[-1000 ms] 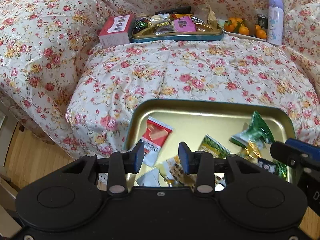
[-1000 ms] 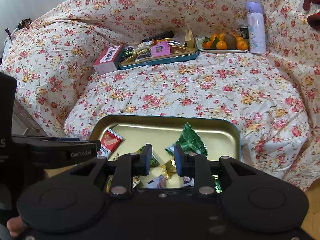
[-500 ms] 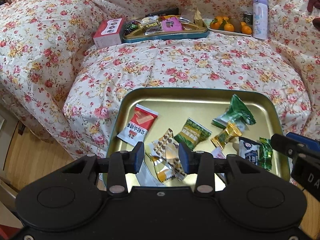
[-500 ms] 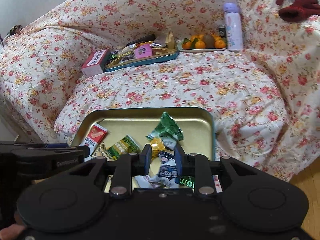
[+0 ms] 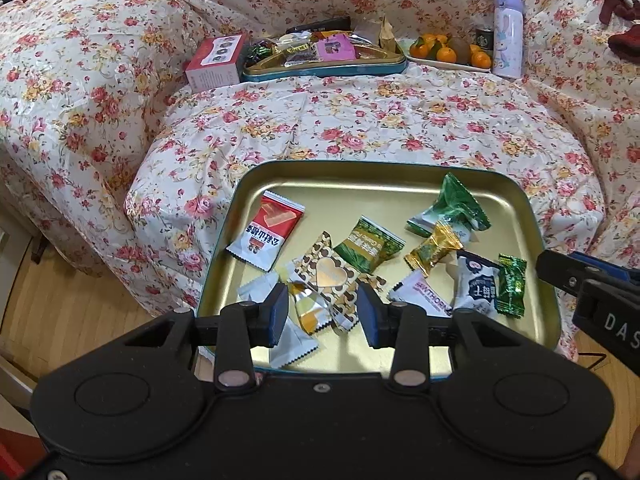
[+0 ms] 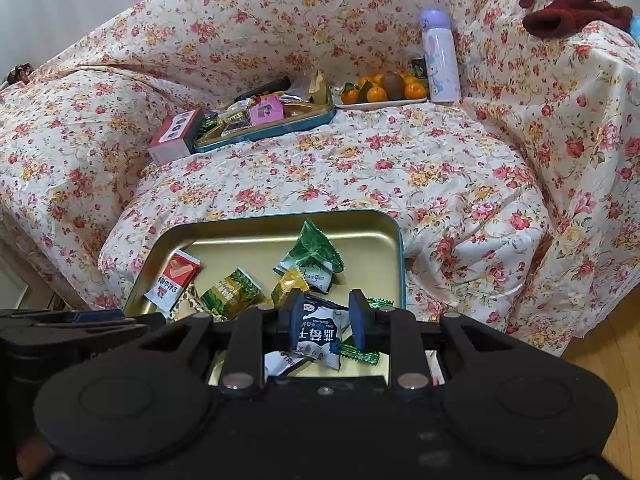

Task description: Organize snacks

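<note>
Loose snack packets lie scattered in the near tray (image 5: 384, 178), a gold tin with a teal rim set at the front edge of a flower-covered sofa (image 5: 360, 120): a red wafer packet (image 5: 266, 230) apart at the left, the others bunched toward the middle and right, some overlapping. The left tool (image 5: 322, 314) hangs over the near-left part, jaws partly apart and holding nothing, with a heart-patterned packet (image 5: 326, 276) showing between them below. The right tool (image 6: 326, 322) is nearly closed, and a dark blue packet (image 6: 318, 334) appears between its fingers; whether they pinch it or only hover above it, I cannot tell. A second tray (image 5: 324, 66) at the sofa's back already carries packets, beside a pink box (image 5: 214, 60), a plate of oranges (image 5: 448, 54) and a bottle (image 5: 508, 34), so it is probably where the sorted snacks belong.
</note>
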### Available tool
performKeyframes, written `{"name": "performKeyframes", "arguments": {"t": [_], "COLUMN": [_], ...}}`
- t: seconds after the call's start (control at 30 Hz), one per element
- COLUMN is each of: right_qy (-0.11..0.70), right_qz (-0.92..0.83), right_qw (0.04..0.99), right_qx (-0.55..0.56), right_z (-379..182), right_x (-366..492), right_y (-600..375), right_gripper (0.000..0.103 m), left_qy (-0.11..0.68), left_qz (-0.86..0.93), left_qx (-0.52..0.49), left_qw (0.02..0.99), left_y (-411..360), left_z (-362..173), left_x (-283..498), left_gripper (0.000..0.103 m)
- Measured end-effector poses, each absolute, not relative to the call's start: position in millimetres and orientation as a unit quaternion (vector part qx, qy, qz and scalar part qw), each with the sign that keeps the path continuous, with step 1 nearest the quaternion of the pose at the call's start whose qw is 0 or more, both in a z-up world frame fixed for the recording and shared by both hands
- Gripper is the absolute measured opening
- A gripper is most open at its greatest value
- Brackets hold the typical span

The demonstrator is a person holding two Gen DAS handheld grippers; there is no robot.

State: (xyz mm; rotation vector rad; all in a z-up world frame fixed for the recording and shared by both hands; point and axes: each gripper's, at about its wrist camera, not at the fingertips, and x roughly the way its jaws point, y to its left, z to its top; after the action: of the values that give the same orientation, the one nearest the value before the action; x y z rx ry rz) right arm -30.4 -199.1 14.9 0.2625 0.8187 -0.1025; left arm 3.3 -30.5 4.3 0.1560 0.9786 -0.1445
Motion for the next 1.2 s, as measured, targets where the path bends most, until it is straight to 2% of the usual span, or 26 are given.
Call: {"name": "performKeyframes", "arguments": {"t": [0.53,1.2], "right_qy": [0.382,0.4], "right_qz": [-0.051,-0.063], "right_qw": [0.913,0.905], "right_qx": [0.131,0.126], "right_z": [19.3,12.1], "right_x": [-51.3,-49.1], "right_y": [-197.7,-196.4], "right_gripper": [0.027,0.027], "left_qy": [0.458,0.456], "left_qz": [-0.075,-0.067], "left_qx": [0.073,0.078], "left_qw": [0.883,0.884], "left_y": [-33.1,-33.4], "left_z": [9.0,6.9], "left_x": [-20.7,-24.2], "left_gripper": [0.048,0.048]}}
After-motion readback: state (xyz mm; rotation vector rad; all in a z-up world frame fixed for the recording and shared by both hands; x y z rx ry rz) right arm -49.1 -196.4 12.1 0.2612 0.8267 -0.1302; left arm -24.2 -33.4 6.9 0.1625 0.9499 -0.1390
